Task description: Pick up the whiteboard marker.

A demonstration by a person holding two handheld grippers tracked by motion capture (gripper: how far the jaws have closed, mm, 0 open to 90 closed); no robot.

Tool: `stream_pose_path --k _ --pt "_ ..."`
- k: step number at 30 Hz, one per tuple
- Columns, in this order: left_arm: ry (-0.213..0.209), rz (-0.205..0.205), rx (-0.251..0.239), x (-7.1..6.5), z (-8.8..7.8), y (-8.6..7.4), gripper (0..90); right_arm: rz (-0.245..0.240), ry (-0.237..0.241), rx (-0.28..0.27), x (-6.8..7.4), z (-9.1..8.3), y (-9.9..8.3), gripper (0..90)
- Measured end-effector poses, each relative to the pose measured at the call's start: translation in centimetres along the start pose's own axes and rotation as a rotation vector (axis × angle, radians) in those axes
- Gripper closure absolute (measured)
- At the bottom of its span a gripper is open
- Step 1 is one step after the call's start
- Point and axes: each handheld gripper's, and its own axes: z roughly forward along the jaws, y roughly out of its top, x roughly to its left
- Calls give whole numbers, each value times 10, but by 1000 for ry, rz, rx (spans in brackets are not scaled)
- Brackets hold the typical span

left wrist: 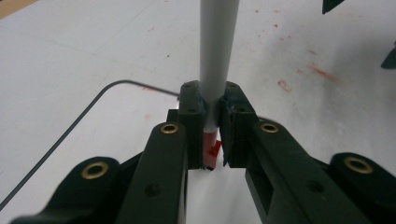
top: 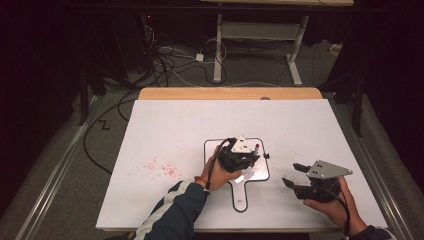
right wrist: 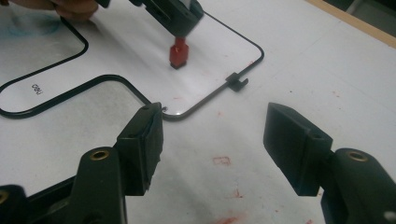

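My left gripper (top: pixel 252 153) hovers over a small white board with a black rim and a handle (top: pixel 241 196), and is shut on a marker. In the left gripper view, the marker's grey barrel (left wrist: pixel 215 56) runs out past the pads (left wrist: pixel 192 116), and a red part (left wrist: pixel 211 148) sits between the jaws. The right gripper view shows the marker's red end (right wrist: pixel 178 53) touching the board (right wrist: pixel 210 37) below the left gripper (right wrist: pixel 175 16). My right gripper (top: pixel 294 174) is held to the right of the board, open (right wrist: pixel 215 126) with nothing between its fingers.
Red smudges (top: pixel 160 167) mark the white table sheet left of the board, and more lie near the right gripper (right wrist: pixel 222 161). A small black clip (right wrist: pixel 236 81) sits on the board's rim. Beyond the table's far wooden edge (top: pixel 230 93) are cables and a desk frame.
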Motion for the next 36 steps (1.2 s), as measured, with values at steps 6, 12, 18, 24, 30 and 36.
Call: stream_pose_path --k 6,12,18,24,30,36 --pt "29 -20 3 8 -25 -18 788 0 0 4 1 2 0 385" --pt "46 -64 -16 18 -48 -37 788 0 0 6 1 2 0 384" --pt "81 -91 -12 25 -68 -51 788 -6 1 14 2 3 0 384" --pt "64 -110 -29 22 -69 -54 788 -2 2 18 2 4 0 384" --pt "20 -44 -26 7 -42 -34 788 -10 7 21 4 6 1 384" --pt "-16 7 2 -2 -9 -7 788 -16 12 24 3 7 1 384"
